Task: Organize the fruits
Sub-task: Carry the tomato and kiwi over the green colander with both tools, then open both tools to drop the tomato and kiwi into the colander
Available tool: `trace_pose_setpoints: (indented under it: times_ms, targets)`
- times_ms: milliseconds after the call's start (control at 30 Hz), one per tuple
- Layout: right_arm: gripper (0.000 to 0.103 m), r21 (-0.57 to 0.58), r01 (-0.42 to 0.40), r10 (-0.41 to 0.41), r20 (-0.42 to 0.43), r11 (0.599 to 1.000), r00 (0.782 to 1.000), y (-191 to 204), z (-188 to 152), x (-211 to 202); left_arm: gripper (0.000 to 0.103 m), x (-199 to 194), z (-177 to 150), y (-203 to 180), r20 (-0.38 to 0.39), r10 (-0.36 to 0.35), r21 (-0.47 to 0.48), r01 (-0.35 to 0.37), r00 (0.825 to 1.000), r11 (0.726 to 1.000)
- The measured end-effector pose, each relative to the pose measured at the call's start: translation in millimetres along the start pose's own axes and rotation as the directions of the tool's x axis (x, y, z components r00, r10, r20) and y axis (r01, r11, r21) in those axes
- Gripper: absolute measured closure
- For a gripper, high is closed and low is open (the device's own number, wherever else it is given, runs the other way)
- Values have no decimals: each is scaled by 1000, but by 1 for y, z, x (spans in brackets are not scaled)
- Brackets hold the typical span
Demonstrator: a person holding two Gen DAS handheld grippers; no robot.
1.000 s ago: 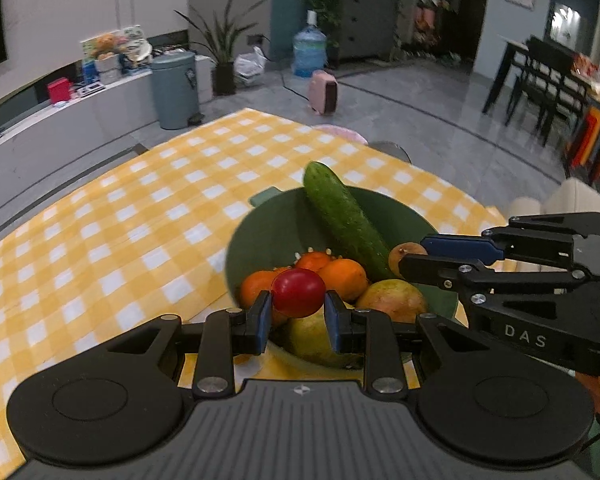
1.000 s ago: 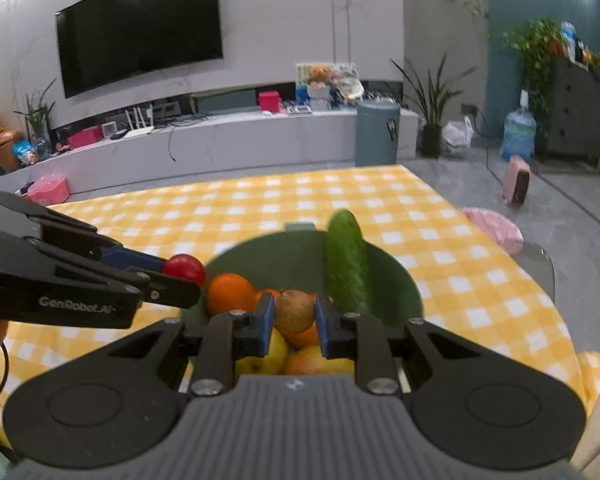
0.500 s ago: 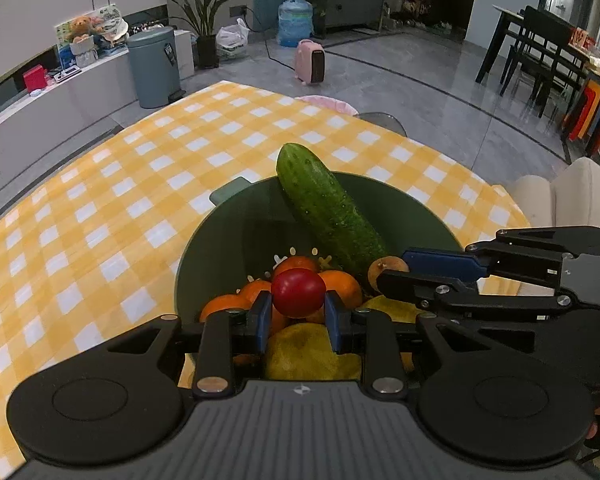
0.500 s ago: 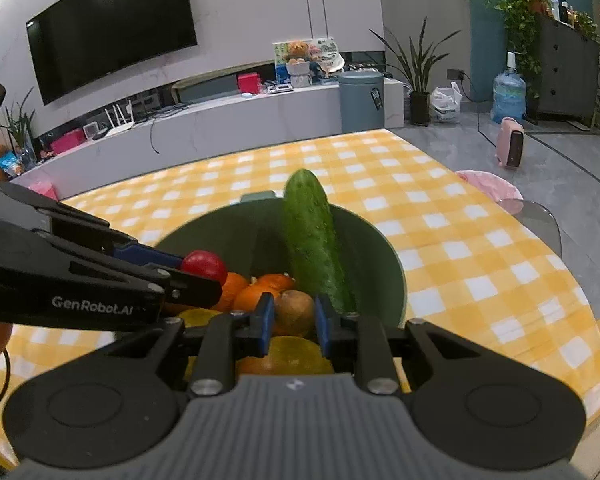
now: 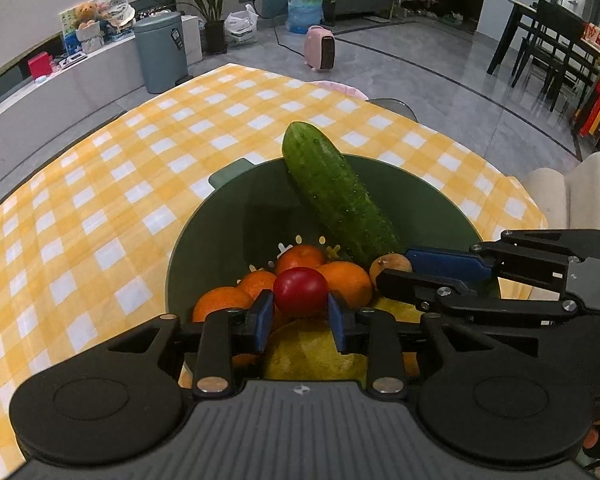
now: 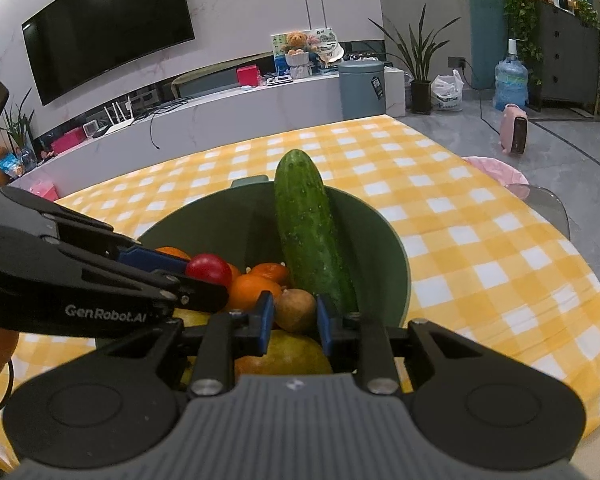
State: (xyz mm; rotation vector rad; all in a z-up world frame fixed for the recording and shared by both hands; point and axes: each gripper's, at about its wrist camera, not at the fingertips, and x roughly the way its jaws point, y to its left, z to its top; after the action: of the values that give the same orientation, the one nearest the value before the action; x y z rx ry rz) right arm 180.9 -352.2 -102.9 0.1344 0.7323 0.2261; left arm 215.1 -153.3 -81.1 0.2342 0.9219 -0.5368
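A dark green bowl [image 5: 228,216] [image 6: 384,240] on the yellow checked tablecloth holds a cucumber [image 5: 336,192] [image 6: 308,232], several oranges [image 5: 348,280] [image 6: 256,292] and yellow-green fruits [image 5: 312,356] [image 6: 284,356]. My left gripper [image 5: 300,312] [image 6: 216,280] is shut on a red tomato [image 5: 300,291] [image 6: 209,268] just over the oranges. My right gripper [image 6: 294,316] [image 5: 396,276] is shut on a small brown fruit [image 6: 295,310] [image 5: 390,266] beside the cucumber's near end.
The table's far edge [image 5: 260,72] drops to a grey floor with a pink heater [image 5: 320,52], a grey bin [image 5: 160,52] and a chair back [image 5: 580,192] at the right. A pink stool [image 6: 496,170] stands off the table's right side.
Both grippers have moved forward and lower over the bowl, each still holding its fruit. The bowl and cucumber loom larger in both views.
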Motion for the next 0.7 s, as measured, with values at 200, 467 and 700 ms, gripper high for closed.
trace_pose_setpoints:
  times_ms: [200, 467, 700]
  targets:
    - [78, -1, 7, -7, -1, 1000, 1000, 0, 0, -3, 65, -4, 0, -2, 0, 10, 11, -10, 1000, 1000]
    - [54, 58, 14, -15, 13, 998, 1000, -4, 9, -24, 61, -37, 1, -7, 65, 33, 14, -34, 997, 999]
    - [47, 72, 3, -4, 24, 997, 1000, 15, 17, -54, 50, -80, -9, -1, 104, 69, -39, -65, 992, 997]
